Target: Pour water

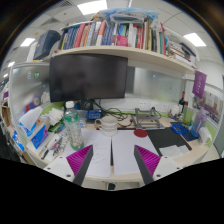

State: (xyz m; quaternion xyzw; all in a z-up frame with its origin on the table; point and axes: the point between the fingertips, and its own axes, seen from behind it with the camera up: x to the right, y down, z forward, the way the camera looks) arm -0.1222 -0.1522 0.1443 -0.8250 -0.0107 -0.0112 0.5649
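Cluttered counter [120, 160] under a monitor [88, 75] and bookshelf [110, 38]. Your claw [112, 165] is spread, pinching nothing. Likely target is the upright clear bottle [73, 130], ahead-left beyond the left finger, so swing left.

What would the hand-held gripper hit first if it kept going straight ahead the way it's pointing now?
Probably nothing at once: the hand-held gripper is open over bare white desk. Farther on, roughly in line, lie the clutter under the monitor, though depth is hard to judge.

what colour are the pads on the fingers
Magenta pads, seen in the gripper view; the fingers stand open over the desk.
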